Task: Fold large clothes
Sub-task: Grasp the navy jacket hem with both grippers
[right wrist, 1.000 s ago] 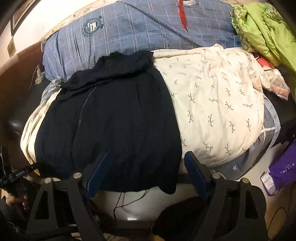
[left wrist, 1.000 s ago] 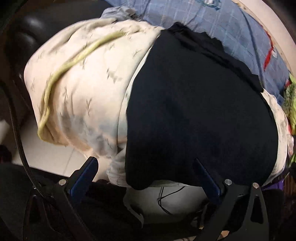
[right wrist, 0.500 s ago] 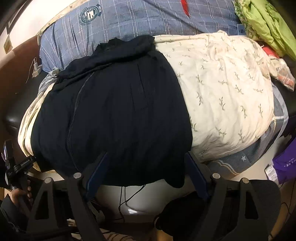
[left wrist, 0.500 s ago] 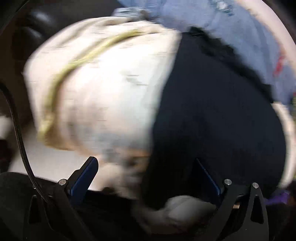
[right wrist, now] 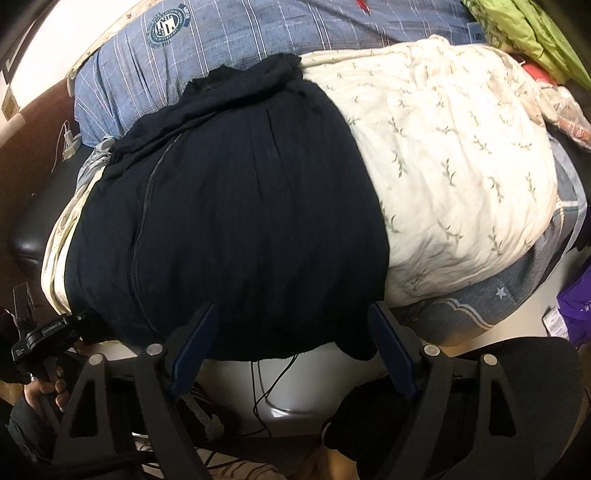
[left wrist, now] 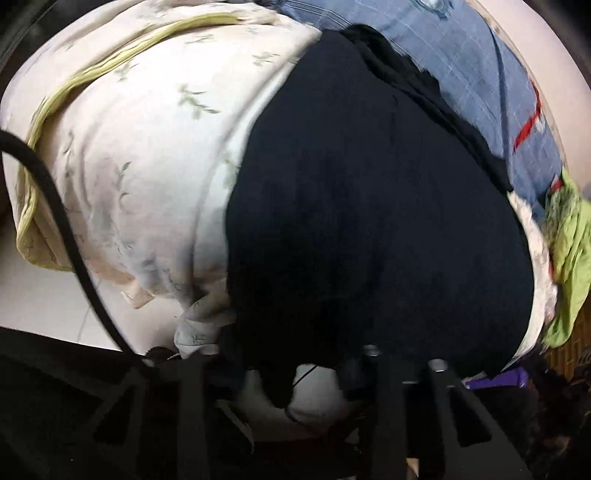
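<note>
— Start at the left. What is there?

— A black cable (left wrist: 62, 221) crosses in front of the quilt's left end. The quilt (left wrist: 147, 147) is cream with a leaf print and a yellow-green border, and it bulges over pale floor (left wrist: 44, 295).

— And the garment?

— The garment (right wrist: 240, 203) is dark and spread flat on the left half of the quilt. Its collar end lies at the quilt's far edge and its hem hangs off the quilt's near edge. A seam runs down its left part.

— The left gripper?

— The left gripper (left wrist: 273, 369) is at the quilt's near edge, on the left corner of the hem. Its jaws have just been closing, with the hem between them. They look clenched on that cloth, though the pads are lost in dark blur. In the right wrist view a hand (right wrist: 40, 395) shows below that corner.

— The right gripper?

— The right gripper (right wrist: 291, 306) is further right along the same hem, at the quilt's near edge. Its jaws are spread wide. The blue pads (right wrist: 192, 343) stand either side of the hem's right part and grip nothing. I cannot tell whether their tips touch the cloth.

— Beyond the quilt?

— A blue checked pillow (right wrist: 221, 55) with a round crest lies along its far edge. Green cloth (right wrist: 524, 29) is at the quilt's far right corner. A blue sheet (right wrist: 498, 295) with a star shows under its right end, and a purple bag (right wrist: 576, 306) is on the floor just right of that.
</note>
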Available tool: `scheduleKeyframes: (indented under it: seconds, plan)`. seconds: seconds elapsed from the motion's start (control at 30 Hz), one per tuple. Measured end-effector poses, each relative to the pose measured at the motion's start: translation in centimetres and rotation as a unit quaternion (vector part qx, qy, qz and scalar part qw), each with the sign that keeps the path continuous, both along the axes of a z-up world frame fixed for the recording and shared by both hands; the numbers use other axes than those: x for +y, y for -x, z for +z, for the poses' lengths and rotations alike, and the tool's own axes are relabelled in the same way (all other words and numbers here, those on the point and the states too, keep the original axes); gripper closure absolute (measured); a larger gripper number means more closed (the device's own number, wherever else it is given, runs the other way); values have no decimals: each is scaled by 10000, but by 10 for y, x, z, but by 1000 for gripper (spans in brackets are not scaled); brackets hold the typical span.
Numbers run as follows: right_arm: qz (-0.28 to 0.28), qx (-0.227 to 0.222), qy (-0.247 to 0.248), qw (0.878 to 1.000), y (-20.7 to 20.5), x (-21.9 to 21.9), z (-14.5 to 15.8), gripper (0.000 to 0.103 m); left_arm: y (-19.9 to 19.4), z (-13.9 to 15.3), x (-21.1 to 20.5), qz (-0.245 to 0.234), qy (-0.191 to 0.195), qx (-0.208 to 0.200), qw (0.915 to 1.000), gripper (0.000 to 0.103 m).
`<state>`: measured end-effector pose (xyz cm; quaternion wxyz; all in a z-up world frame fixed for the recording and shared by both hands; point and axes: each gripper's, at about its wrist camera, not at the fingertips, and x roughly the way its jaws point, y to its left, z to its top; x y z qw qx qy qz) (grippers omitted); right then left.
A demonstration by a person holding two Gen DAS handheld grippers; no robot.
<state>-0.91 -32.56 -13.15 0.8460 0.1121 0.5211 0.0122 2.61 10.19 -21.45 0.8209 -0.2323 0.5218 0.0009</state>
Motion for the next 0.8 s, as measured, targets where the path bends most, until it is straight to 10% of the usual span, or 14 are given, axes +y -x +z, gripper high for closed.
scheduleKeyframes:
  seconds: [0.1, 0.8]
  plan:
    - [-19, 79, -101, 9999, 2, -3, -6, 20, -3, 1, -5, -86, -105, 71, 9999, 96]
    - [-268, 522, -762, 9954, -19, -35, -61, 21, 9, 13, 4, -85, -88, 20, 9999, 97]
